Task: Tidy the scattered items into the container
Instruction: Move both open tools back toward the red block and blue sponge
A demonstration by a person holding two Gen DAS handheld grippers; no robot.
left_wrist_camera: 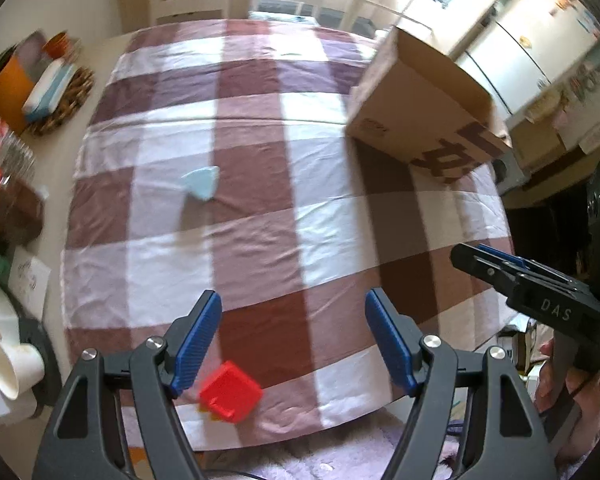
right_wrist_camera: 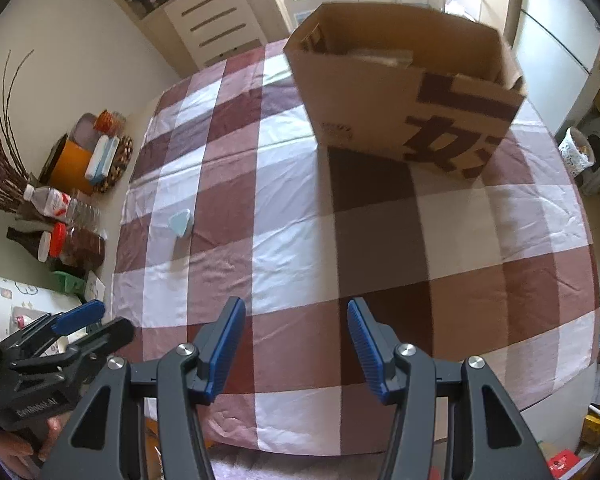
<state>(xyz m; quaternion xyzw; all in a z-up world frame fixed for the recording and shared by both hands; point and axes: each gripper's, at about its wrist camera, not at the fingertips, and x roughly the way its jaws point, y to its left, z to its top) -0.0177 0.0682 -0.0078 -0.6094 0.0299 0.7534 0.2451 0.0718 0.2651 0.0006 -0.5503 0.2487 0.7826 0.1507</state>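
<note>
An open cardboard box (left_wrist_camera: 420,112) (right_wrist_camera: 412,100) stands at the far right of the checked cloth (left_wrist_camera: 260,128). A light blue wedge-shaped block (left_wrist_camera: 202,182) (right_wrist_camera: 181,222) lies left of the middle. A red cube (left_wrist_camera: 230,392) sits near the table's front edge, low in the left wrist view beside my left finger's base. My left gripper (left_wrist_camera: 294,320) hangs open above the cloth with nothing gripped. My right gripper (right_wrist_camera: 296,344) is open and empty too, over the cloth in front of the box. Each wrist view shows the other gripper (left_wrist_camera: 470,251) (right_wrist_camera: 112,316) at its edge, held by a hand.
Along the table's left side stand an orange container (right_wrist_camera: 70,168), a woven mat (left_wrist_camera: 66,100), bottles and jars (right_wrist_camera: 72,240) and a paper cup (left_wrist_camera: 14,364). White drawers (right_wrist_camera: 216,20) are behind the table. The table's front edge is close below the grippers.
</note>
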